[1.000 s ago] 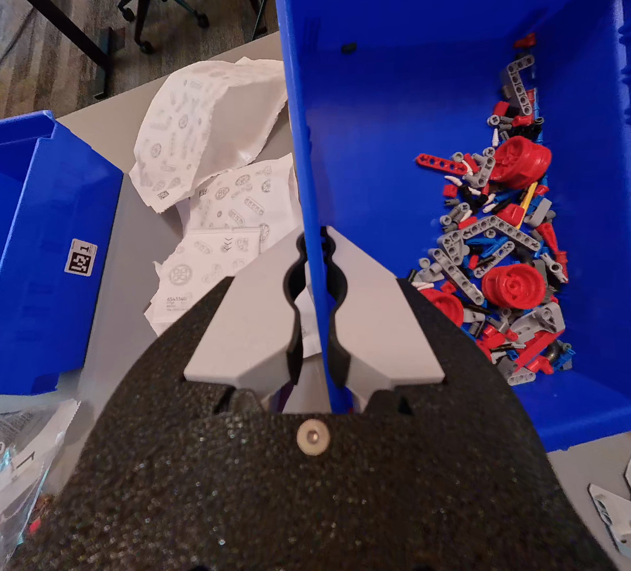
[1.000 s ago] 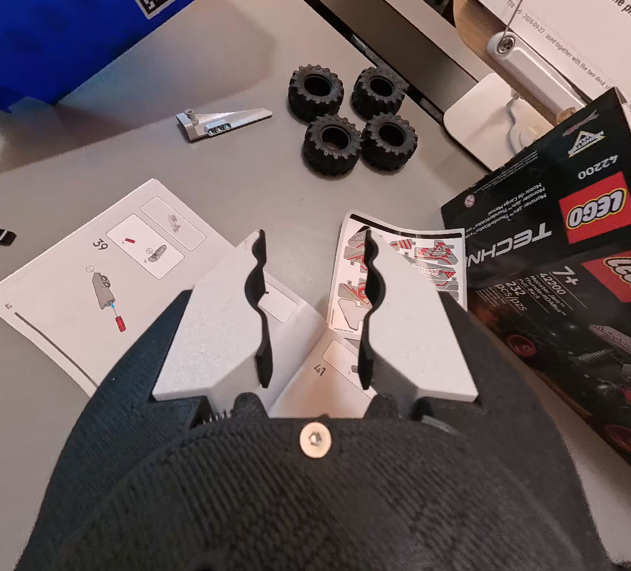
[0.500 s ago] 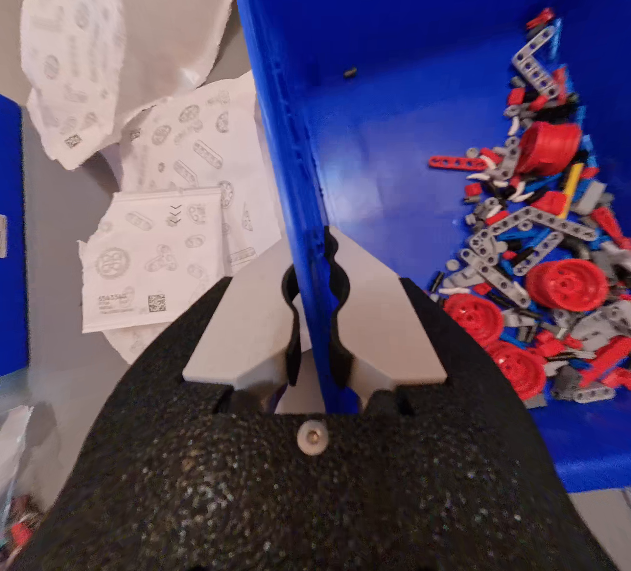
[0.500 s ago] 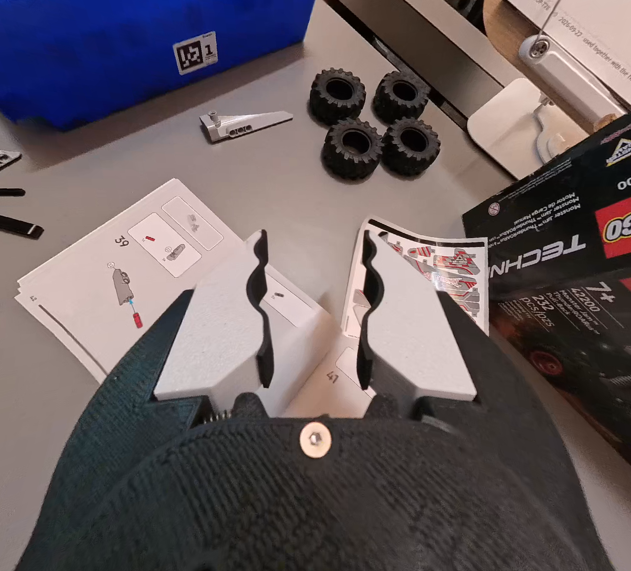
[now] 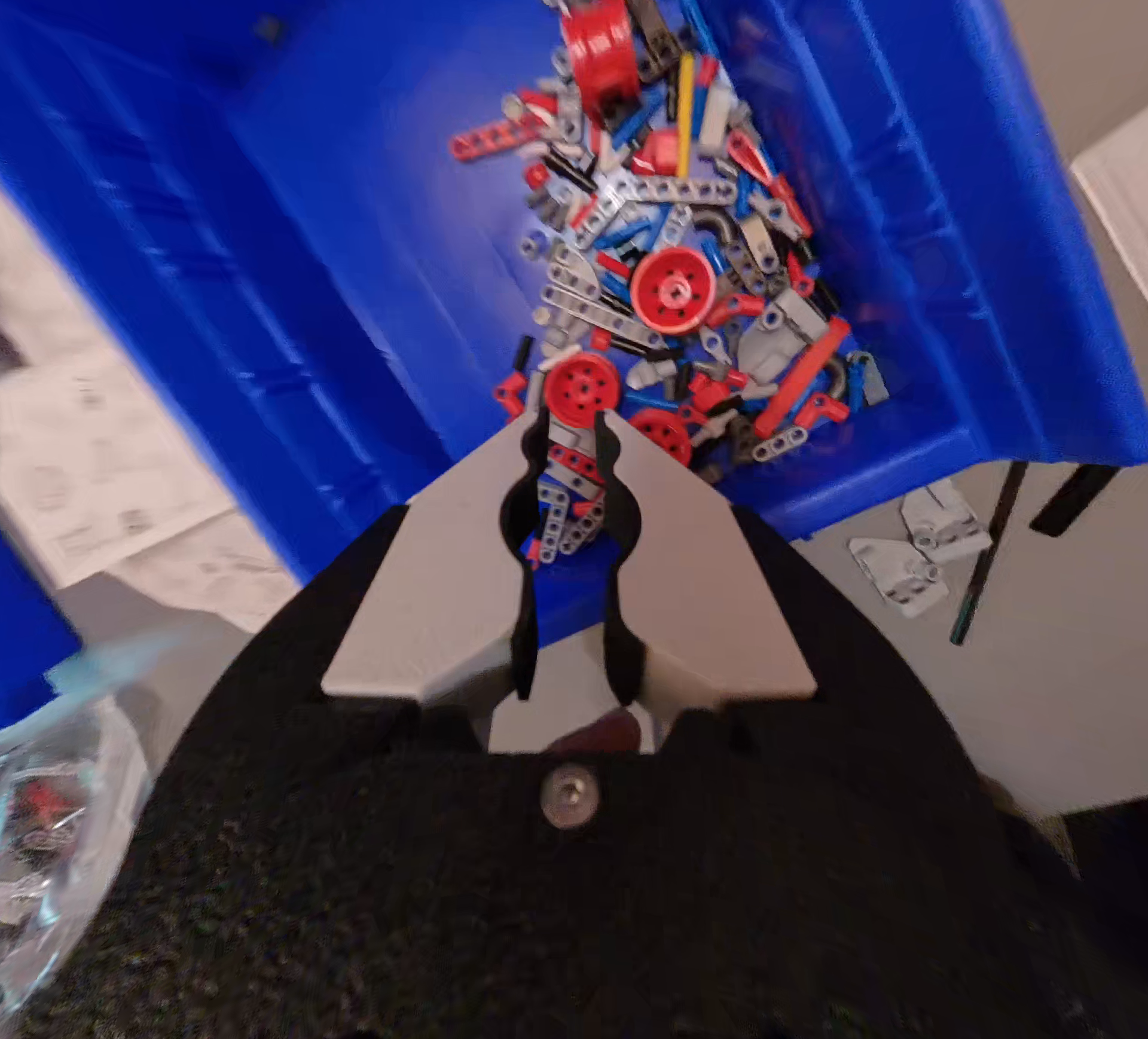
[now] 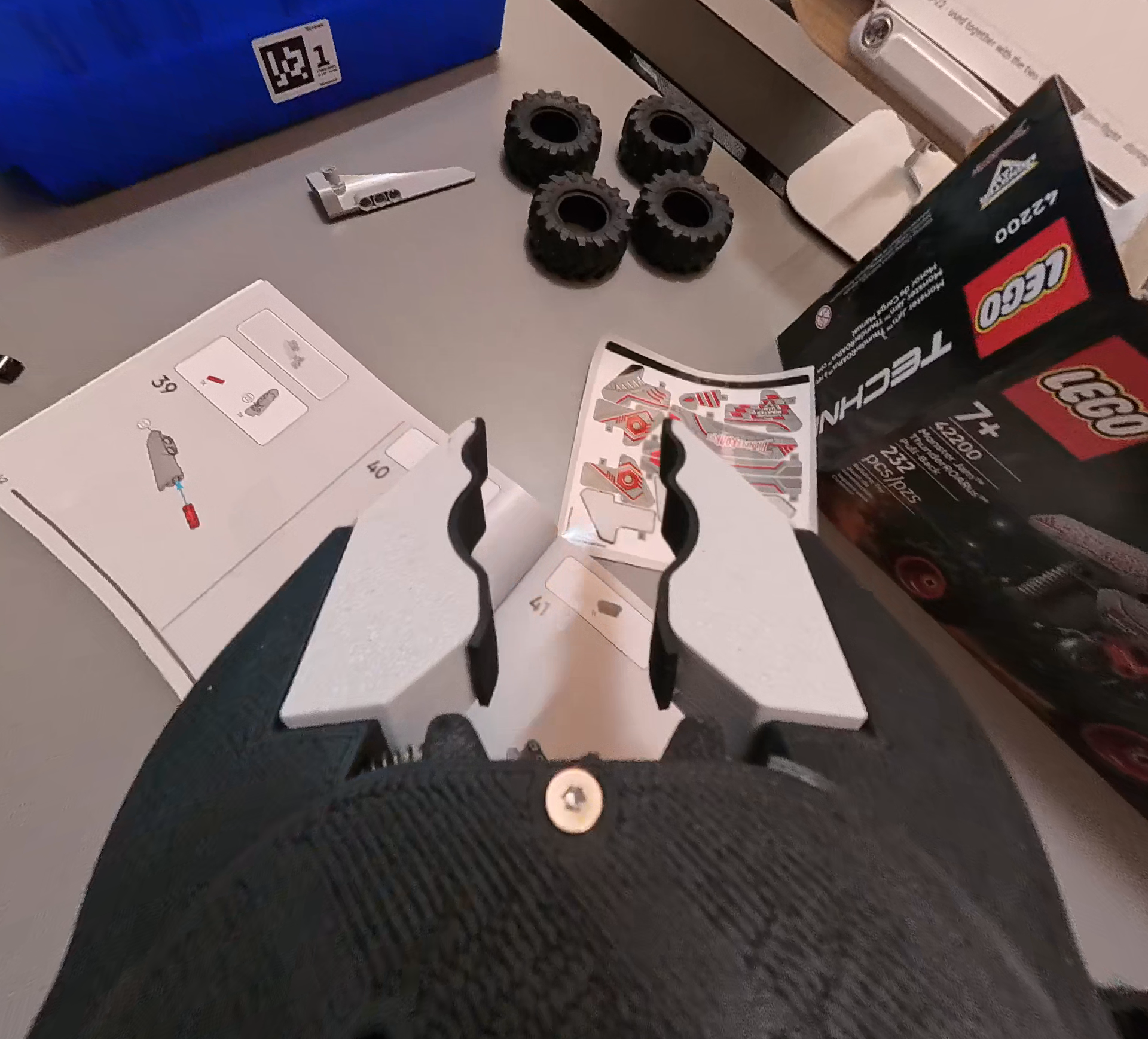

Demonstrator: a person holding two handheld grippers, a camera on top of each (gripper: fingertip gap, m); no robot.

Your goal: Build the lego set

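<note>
On the grey bench point(image 6: 435, 276): blue bin point(image 5: 310, 202) of lego pieces point(image 5: 677, 276), four black tyres point(image 6: 615, 189). Left gripper point(image 5: 568, 419) jaws slightly apart, empty. Right gripper point(image 6: 568, 431) jaws wide, empty.

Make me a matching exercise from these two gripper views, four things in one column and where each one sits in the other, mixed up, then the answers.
Things
1. red wheel hubs
2. four black tyres
3. sticker sheet
4. grey wedge panel

Places
A. on the table between the instruction booklet and the set's box
B. in the loose pile inside the blue bin
C. alone on the table just in front of the bin's tagged wall
D. clustered on the table right of the wedge panel

Pairs: 1-B, 2-D, 3-A, 4-C
</note>
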